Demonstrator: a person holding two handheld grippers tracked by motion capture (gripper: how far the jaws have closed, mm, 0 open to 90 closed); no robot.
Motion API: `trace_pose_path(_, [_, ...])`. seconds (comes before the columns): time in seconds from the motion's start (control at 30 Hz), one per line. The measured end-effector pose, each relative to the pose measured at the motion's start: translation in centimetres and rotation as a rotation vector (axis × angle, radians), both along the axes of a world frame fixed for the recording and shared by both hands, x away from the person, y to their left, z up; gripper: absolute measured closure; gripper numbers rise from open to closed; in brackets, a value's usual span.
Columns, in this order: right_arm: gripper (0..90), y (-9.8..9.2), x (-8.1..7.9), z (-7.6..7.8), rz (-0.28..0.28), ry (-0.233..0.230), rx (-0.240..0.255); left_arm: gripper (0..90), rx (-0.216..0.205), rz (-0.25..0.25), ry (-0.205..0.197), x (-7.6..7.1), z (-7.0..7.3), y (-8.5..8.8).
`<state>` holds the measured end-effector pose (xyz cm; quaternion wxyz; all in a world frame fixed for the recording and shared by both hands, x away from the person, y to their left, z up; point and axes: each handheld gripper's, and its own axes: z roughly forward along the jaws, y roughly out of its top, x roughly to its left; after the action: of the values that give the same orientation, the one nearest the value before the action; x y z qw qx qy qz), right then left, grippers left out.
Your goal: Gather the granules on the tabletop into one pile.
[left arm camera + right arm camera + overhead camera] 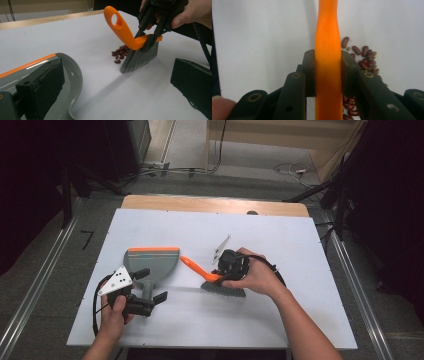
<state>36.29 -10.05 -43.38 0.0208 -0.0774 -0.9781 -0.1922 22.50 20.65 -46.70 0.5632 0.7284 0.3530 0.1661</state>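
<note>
A small brush with an orange handle [196, 266] [120, 25] [328, 37] and grey bristles [223, 290] [140, 58] stands on the white table, bristles down. My right gripper [218, 274] [150, 37] [328, 72] is shut on that handle just above the bristles. A little heap of red beans [121, 52] [364, 58] lies beside the bristles. Left of it a grey dustpan with an orange lip [150, 261] [67, 75] lies flat. My left gripper [151, 285] [117, 75] is open at the dustpan's handle end, one jaw over the pan and the other out over bare table.
The white table top [280, 315] has a wooden strip along its far edge [200, 202]. Metal rails run along both sides on the floor, and cables [292, 168] lie beyond the table. A black cable trails from each gripper.
</note>
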Motion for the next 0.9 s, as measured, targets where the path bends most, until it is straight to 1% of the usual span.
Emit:
trace_pose_path(0.03, [69.0, 0.0, 0.4, 0.0, 0.002, -0.008, 0.003, 0.0, 0.000, 0.000, 0.000, 0.0, 0.0, 0.0])
trace_pose_path(0.07, [69.0, -0.1, 0.6, -0.1, 0.002, 0.003, 0.008, 0.0, -0.001, 0.001, 0.000, 0.0, 0.0, 0.0])
trace_pose_path(0.1, [69.0, -0.2, 1.0, -0.2, 0.009, -0.009, 0.020, 0.0, -0.003, 0.002, -0.001, 0.0, 0.0, 0.1])
trace_pose_path(0.13, [69.0, -0.3, 1.2, -0.2, -0.001, 0.002, 0.022, 0.0, -0.005, 0.001, 0.000, 0.0, 0.1, 0.1])
trace_pose_path(0.2, [69.0, -0.4, 1.8, -0.2, 0.000, -0.004, 0.034, 0.0, -0.004, 0.002, 0.000, 0.0, 0.1, 0.1])
trace_pose_path(0.27, [68.9, -0.5, 2.0, -0.2, -0.020, -0.003, 0.032, 0.0, -0.006, 0.002, -0.001, 0.0, 0.0, 0.2])
trace_pose_path(0.33, [69.0, -0.5, 2.4, -0.1, -0.014, -0.021, 0.037, 0.0, -0.006, 0.001, -0.001, 0.0, 0.0, 0.1])
trace_pose_path(0.4, [69.0, -0.5, 2.4, 0.0, -0.026, -0.016, 0.027, 0.0, -0.004, 0.001, -0.001, 0.0, 0.0, 0.1])
trace_pose_path(0.43, [69.0, -0.5, 2.6, 0.0, -0.026, -0.033, 0.025, 0.0, -0.004, 0.001, -0.001, 0.0, 0.0, 0.1])
trace_pose_path(0.5, [69.0, -0.5, 2.6, 0.1, -0.039, -0.039, 0.019, 0.0, -0.003, 0.002, -0.001, 0.0, 0.0, 0.1])
trace_pose_path(0.53, [69.0, -0.5, 2.8, 0.2, -0.037, -0.057, 0.017, 0.0, -0.005, 0.001, -0.001, 0.0, 0.0, 0.1])
trace_pose_path(0.57, [69.0, -0.6, 2.8, 0.2, -0.047, -0.045, 0.016, 0.0, -0.004, 0.001, 0.000, 0.0, 0.0, 0.1])
trace_pose_path(0.6, [69.0, -0.6, 2.9, 0.3, -0.043, -0.055, 0.019, 0.0, -0.005, 0.001, 0.000, 0.0, 0.0, 0.1])
trace_pose_path(0.63, [69.0, -0.6, 2.8, 0.4, -0.044, -0.046, 0.017, 0.0, -0.006, 0.000, 0.000, 0.0, 0.0, 0.1])
trace_pose_path(0.7, [69.0, -0.8, 2.7, 0.6, -0.050, -0.051, 0.023, 0.0, -0.006, 0.000, 0.000, 0.0, 0.0, 0.1])
trace_pose_path(0.8, [69.0, -1.0, 2.6, 1.3, -0.051, -0.061, 0.045, 0.0, -0.004, -0.001, -0.001, 0.0, 0.0, 0.1])
trace_pose_path(0.83, [69.0, -1.1, 2.4, 1.7, -0.066, -0.046, 0.048, 0.0, -0.003, -0.001, -0.001, 0.0, 0.0, 0.1])
trace_pose_path(0.87, [69.0, -1.2, 2.4, 1.9, -0.068, -0.050, 0.059, 0.0, -0.003, -0.001, -0.002, 0.0, 0.0, 0.1])
trace_pose_path(0.9, [69.0, -1.2, 2.3, 2.2, -0.076, -0.042, 0.062, 0.0, -0.003, -0.001, -0.002, 0.0, 0.0, 0.1])
